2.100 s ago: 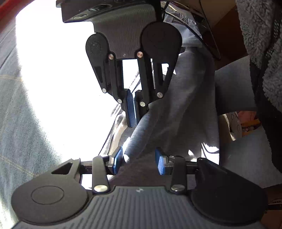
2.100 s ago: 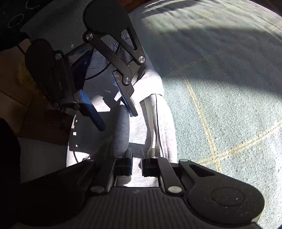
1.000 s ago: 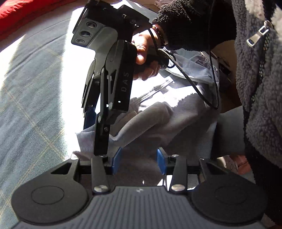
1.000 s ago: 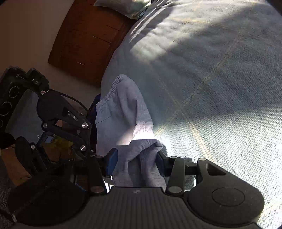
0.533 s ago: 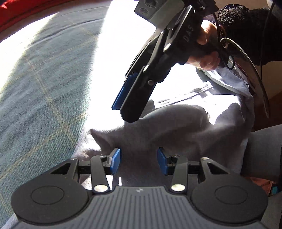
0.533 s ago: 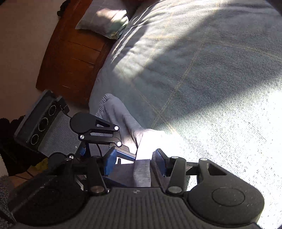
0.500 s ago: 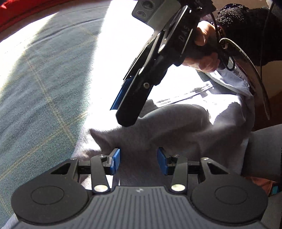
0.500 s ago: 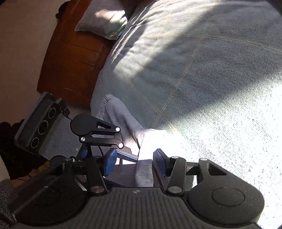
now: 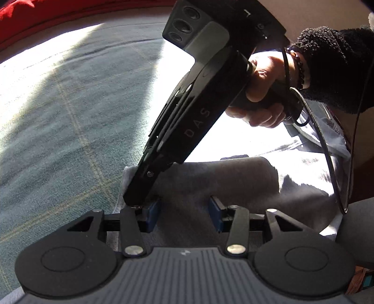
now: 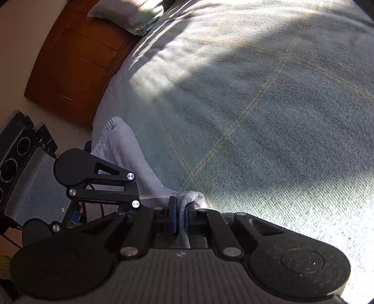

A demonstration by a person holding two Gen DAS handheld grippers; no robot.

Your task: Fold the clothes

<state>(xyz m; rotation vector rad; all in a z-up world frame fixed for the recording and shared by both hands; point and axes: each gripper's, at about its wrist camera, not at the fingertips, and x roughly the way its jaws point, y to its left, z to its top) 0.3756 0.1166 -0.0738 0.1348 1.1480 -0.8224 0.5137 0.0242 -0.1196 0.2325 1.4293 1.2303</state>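
A light grey garment [image 9: 222, 177] lies bunched at the near edge of the bed. In the left wrist view a thick fold of it fills the gap between my left gripper's [image 9: 184, 212] blue pads, which hold it. My right gripper [image 9: 138, 196], held by a hand [image 9: 264, 93], slants down, and its tip sits right beside the left gripper's left pad. The right wrist view shows my right gripper [image 10: 181, 219] shut on a thin fold of the garment [image 10: 121, 149], which trails away to the upper left. The left gripper [image 10: 102, 210] sits close on the left.
A teal-grey blanket [image 10: 257, 117] with thin yellow lines covers the bed, partly in bright sun. A wooden headboard [image 10: 70, 58] and a pillow [image 10: 126, 11] are at the far end. Red fabric [image 9: 35, 14] edges the bed. A black cable [image 9: 334, 163] loops from a dark fleece sleeve [image 9: 334, 70].
The right gripper's jaws have closed onto a fold of the grey garment, and it has swung down beside the left gripper's pad. The left gripper has sunk toward the bed, still holding fabric.
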